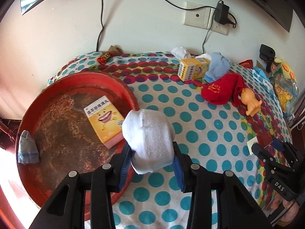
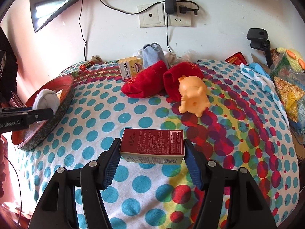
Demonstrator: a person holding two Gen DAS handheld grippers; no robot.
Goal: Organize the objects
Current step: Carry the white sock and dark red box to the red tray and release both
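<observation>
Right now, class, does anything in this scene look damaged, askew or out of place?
Yes. The red tray has a worn, rusty-looking brown floor, so it appears damaged. The orange toy pig lies tipped over beside the red socks rather than standing. A small grey sock hangs over the tray's rim instead of lying inside.

tray (image 1: 122,87) at the table's left holds a box (image 1: 103,121); toy pig (image 2: 193,96) right, before the socks (image 2: 144,83).
</observation>
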